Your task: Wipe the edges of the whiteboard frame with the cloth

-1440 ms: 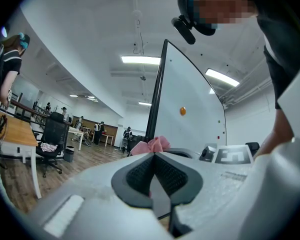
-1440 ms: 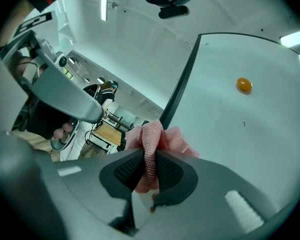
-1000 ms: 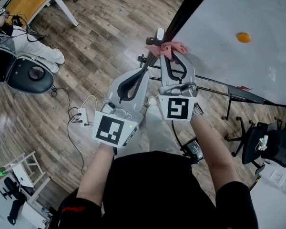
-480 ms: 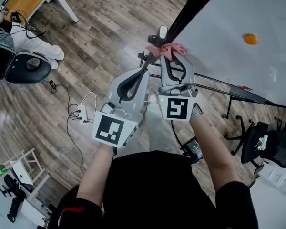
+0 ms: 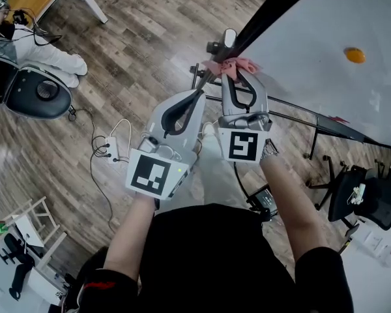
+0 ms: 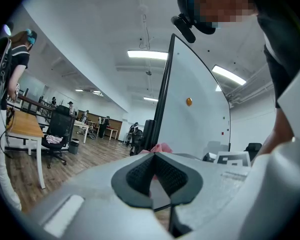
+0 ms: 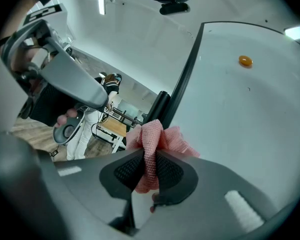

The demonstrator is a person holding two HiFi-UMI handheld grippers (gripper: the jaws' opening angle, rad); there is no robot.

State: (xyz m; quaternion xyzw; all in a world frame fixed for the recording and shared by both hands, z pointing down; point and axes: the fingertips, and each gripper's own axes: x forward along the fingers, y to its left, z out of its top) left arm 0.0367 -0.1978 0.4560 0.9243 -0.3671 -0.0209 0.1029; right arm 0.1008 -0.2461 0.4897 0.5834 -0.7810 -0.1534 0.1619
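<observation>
Head view shows the right gripper (image 5: 236, 72) with its fingers shut on the pink cloth (image 5: 232, 65). The cloth looks to be touching the black whiteboard frame (image 5: 267, 17) near its bottom corner, and the left gripper (image 5: 199, 90) is just beside it. Left gripper view shows that gripper's fingers (image 6: 140, 173) closed together on nothing. Right gripper view shows the cloth (image 7: 153, 135) bunched up between the fingers; it looks soft, light and floppy, so pinching a thick fold in its middle seems best.

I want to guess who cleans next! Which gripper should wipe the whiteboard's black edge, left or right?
Right. The right gripper is shut on the pink cloth, right at the black frame. The left gripper is shut and empty.
</observation>
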